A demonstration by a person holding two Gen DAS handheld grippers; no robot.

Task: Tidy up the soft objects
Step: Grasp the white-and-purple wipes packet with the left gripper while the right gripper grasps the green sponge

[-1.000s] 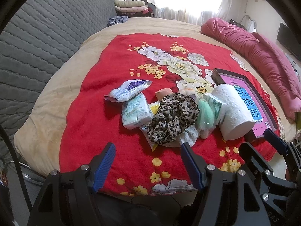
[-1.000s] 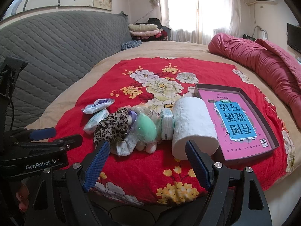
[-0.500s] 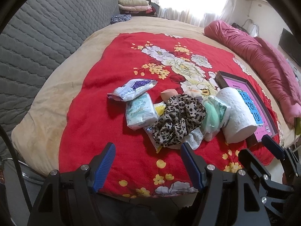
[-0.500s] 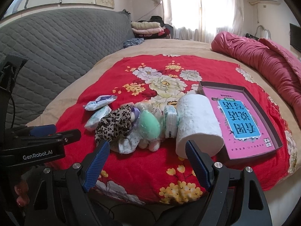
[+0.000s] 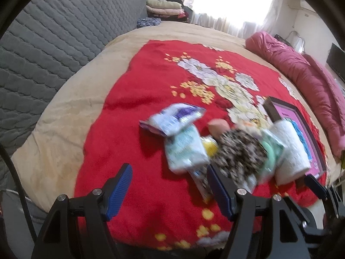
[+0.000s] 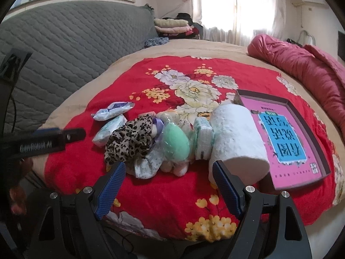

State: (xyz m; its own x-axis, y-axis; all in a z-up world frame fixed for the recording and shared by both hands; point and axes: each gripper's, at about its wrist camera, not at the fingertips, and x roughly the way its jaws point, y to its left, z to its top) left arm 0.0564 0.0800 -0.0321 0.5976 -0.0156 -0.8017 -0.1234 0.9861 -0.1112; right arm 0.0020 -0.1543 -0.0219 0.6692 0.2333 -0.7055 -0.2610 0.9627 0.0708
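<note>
A heap of soft things lies on the red floral blanket (image 6: 172, 185): a leopard-print scrunchie (image 6: 131, 141), a mint green sponge (image 6: 175, 143), two tissue packs (image 6: 112, 127) (image 6: 114, 110), a wipes pack (image 6: 202, 137) and a white paper roll (image 6: 236, 142). A dark tray with a pink lining (image 6: 286, 138) sits right of the roll. My right gripper (image 6: 167, 188) is open just short of the heap. My left gripper (image 5: 170, 185) is open, close to the tissue pack (image 5: 185, 151) and scrunchie (image 5: 239, 153); that view is blurred. The left gripper also shows from the side (image 6: 54, 141).
A grey quilted headboard (image 6: 71, 49) runs along the left. A rolled pink duvet (image 6: 301, 64) lies along the right side of the bed. Folded clothes (image 6: 172, 26) are stacked at the far end by the window. The beige sheet (image 5: 64, 129) borders the blanket.
Both grippers have moved forward toward the heap, the left one fast enough to blur its view. Both stay open and nothing on the blanket has moved.
</note>
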